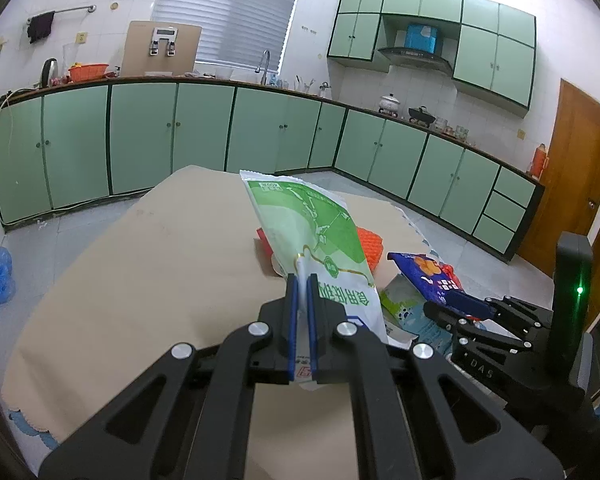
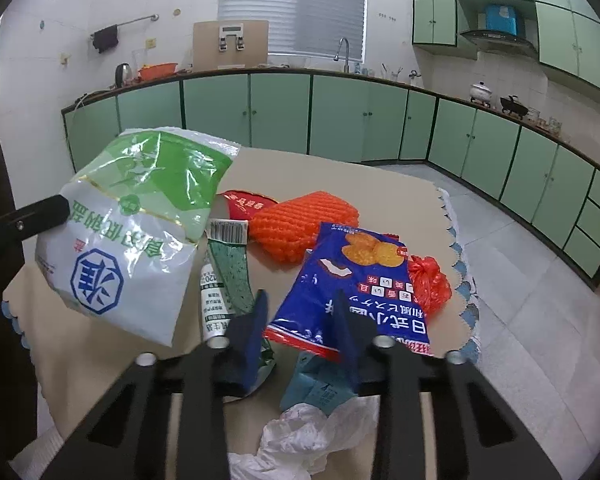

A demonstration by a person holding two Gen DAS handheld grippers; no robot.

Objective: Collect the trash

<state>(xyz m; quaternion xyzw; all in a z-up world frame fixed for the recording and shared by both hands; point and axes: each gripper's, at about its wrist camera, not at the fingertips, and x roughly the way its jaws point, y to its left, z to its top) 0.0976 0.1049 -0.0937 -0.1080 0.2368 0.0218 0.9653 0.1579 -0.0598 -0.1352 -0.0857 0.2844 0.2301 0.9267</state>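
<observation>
My left gripper is shut on the lower edge of a green-and-white plastic bag, held up above the beige-covered table. From the right wrist that bag hangs at the left. My right gripper stands low over a blue snack bag. The bag's near edge lies between the jaws. One finger overlaps the bag and the other stands just clear of it, so the pads do not press. In the left wrist view the right gripper sits at the blue bag.
More litter lies on the table: an orange foam net, a red plastic bag, a red lid, a green wrapper strip, a white tube, a teal carton, a crumpled white bag. Green cabinets ring the room.
</observation>
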